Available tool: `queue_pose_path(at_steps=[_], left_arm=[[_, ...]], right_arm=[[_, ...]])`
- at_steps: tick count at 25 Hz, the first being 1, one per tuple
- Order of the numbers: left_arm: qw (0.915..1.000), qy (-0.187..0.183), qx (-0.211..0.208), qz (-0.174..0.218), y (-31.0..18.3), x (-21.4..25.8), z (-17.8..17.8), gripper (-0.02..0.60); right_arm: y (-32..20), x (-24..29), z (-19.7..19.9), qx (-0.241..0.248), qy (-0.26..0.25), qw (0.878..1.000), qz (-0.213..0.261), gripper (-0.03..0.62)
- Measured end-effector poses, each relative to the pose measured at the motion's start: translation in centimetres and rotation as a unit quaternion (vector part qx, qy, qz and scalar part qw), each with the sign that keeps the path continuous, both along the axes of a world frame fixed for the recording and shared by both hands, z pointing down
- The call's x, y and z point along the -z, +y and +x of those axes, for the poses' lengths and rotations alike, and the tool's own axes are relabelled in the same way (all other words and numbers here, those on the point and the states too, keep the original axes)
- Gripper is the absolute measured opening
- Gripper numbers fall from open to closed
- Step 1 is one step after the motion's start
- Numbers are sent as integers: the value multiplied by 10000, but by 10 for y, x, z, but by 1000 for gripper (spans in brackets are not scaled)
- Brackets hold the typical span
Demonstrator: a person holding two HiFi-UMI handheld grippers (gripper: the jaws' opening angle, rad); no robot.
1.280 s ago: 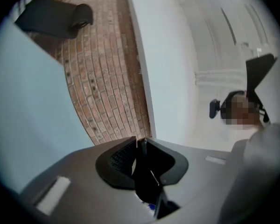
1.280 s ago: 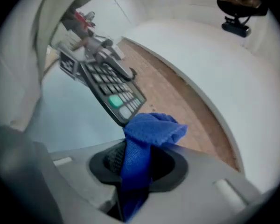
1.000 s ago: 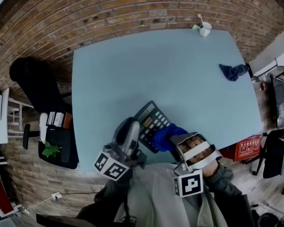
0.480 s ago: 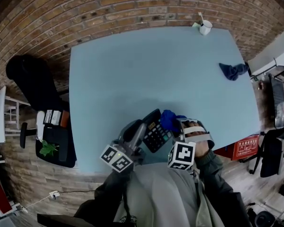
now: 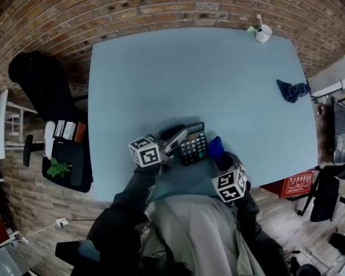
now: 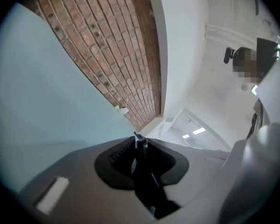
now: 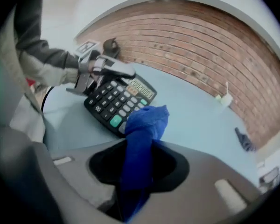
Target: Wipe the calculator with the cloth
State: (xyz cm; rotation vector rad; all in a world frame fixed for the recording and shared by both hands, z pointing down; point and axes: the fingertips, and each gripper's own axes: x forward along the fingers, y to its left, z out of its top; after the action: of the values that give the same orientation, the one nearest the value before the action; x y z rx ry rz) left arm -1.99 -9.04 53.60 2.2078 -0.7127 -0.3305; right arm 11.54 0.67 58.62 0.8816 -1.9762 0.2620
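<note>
A white cup [image 5: 264, 33] stands at the table's [image 5: 190, 79] one o'clock corner, near the brick wall [image 5: 132, 7]. A dark rag [image 5: 290, 91] lies at three o'clock. A black chair [image 5: 37, 88] stands at nine.

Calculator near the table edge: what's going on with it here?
A person works with two handheld grippers. The left gripper is clamped on one corner of the calculator, holding it near the front edge of the table. The right gripper grips a bunched blue cloth, whose end is right at the calculator's keys; whether it touches them is unclear. A second dark cloth lies far off to the side.
</note>
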Motion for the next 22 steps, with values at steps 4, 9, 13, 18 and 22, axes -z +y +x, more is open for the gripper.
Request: queue_pose_path(at_steps=[4, 9, 13, 18, 22], left_arm=[[9996, -14, -242, -144, -14, -2, 1, 55], [9994, 150, -188, -240, -14, 3, -12, 210], [9991, -380, -91, -180, -7, 3, -22, 358], [9875, -1549, 254, 118, 6, 6, -53, 405], [9714, -2189, 812, 433, 20, 21, -82, 405]], right_arm=[[-21, 0, 1, -867, -785, 9931, 43, 123], [-29, -7, -11, -1064, -1235, 9864, 219, 140], [-26, -8, -10, -1353, -1532, 9788, 131, 175], [-32, -4, 2, -1536, -1457, 9771, 215, 250], [-28, 4, 4, -1458, -1376, 9793, 270, 258]])
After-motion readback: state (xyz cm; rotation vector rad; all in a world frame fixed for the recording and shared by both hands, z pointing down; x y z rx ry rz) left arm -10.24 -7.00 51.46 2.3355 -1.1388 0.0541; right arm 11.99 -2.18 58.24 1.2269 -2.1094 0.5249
